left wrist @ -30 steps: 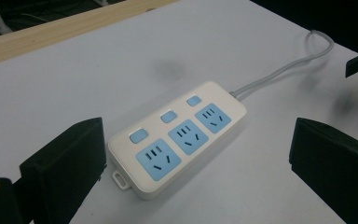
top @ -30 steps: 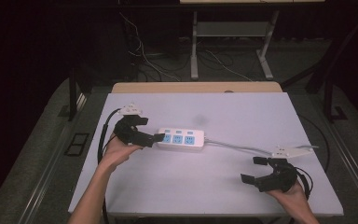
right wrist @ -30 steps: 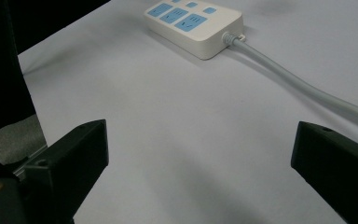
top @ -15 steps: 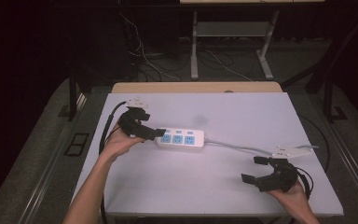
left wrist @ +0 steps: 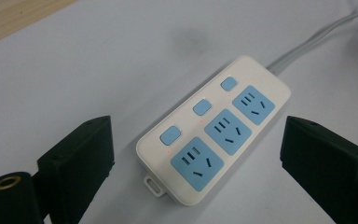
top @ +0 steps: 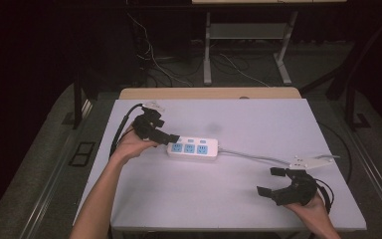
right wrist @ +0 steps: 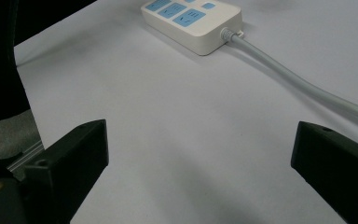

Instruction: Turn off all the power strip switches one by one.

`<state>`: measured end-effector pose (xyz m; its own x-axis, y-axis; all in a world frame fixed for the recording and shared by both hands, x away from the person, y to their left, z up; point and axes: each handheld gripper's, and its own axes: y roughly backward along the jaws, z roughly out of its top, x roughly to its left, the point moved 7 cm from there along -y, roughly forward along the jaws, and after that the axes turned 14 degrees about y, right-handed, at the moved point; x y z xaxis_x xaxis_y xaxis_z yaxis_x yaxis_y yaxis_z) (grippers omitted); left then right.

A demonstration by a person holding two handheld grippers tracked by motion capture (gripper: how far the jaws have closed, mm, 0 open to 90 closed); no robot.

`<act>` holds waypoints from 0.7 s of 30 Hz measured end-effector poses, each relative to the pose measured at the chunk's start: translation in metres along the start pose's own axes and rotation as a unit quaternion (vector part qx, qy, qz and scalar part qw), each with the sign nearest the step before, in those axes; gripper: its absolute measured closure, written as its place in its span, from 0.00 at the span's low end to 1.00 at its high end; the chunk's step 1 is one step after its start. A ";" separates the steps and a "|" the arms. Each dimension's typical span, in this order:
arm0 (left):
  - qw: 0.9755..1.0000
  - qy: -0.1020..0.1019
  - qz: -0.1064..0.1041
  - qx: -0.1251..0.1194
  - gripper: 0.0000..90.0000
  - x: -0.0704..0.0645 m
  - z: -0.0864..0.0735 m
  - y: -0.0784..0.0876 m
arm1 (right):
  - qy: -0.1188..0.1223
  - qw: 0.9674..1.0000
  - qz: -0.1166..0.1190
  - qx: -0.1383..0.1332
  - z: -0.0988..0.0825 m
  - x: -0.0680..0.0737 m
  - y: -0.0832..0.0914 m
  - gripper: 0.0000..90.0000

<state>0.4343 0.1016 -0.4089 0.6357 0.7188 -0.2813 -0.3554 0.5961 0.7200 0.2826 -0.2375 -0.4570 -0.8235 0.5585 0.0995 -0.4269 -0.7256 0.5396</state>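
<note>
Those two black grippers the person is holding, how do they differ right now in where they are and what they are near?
The left gripper sits at the near end of the white power strip, its open jaws straddling that end without touching it; the right gripper is open over bare table, well away from the strip. The left one points along the strip; the right one lies beside the strip's grey cable. Both are black, open and empty.

You have one power strip (left wrist: 214, 128) with three sockets and three switches, and two claws.
</note>
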 end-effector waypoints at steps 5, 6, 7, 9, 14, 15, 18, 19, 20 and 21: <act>1.000 0.000 0.008 0.006 0.15 0.003 0.002 -0.007 | 0.000 1.000 0.001 0.004 -0.001 0.000 -0.001 0.04; 1.000 -0.001 0.008 0.007 0.18 0.004 0.002 -0.009 | 0.001 1.000 0.003 0.004 -0.001 0.001 -0.001 0.04; 1.000 0.001 0.010 0.008 0.18 0.004 0.002 -0.010 | 0.001 1.000 0.003 0.004 -0.001 0.001 -0.001 0.04; 1.000 -0.002 0.014 0.012 0.21 0.006 0.001 -0.013 | 0.002 1.000 0.005 0.005 -0.001 0.001 -0.001 0.04; 1.000 -0.007 0.023 0.009 0.45 0.008 0.001 -0.018 | 0.003 1.000 0.005 0.007 -0.002 0.000 -0.002 0.04; 1.000 -0.008 0.025 0.007 0.45 0.007 0.002 -0.019 | 0.003 1.000 0.005 0.007 -0.002 0.000 -0.002 0.04; 0.999 -0.013 0.031 0.007 0.59 0.008 0.003 -0.022 | 0.004 1.000 0.007 0.008 -0.002 0.001 -0.003 0.04; 0.999 -0.015 0.033 0.008 0.62 0.008 0.002 -0.023 | 0.004 1.000 0.008 0.009 -0.002 0.001 -0.003 0.04; 0.999 -0.018 0.034 0.010 0.69 0.008 0.002 -0.025 | 0.005 1.000 0.008 0.009 -0.002 0.001 -0.003 0.04; 0.999 -0.018 0.033 0.010 0.69 0.008 0.002 -0.026 | 0.005 1.000 0.008 0.009 -0.002 0.001 -0.003 0.04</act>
<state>0.4497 0.0909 -0.4281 0.6362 0.7423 -0.2103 -0.3829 0.5405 0.7492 0.2821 -0.2357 -0.4602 -0.8339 0.5429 0.0997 -0.4069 -0.7266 0.5536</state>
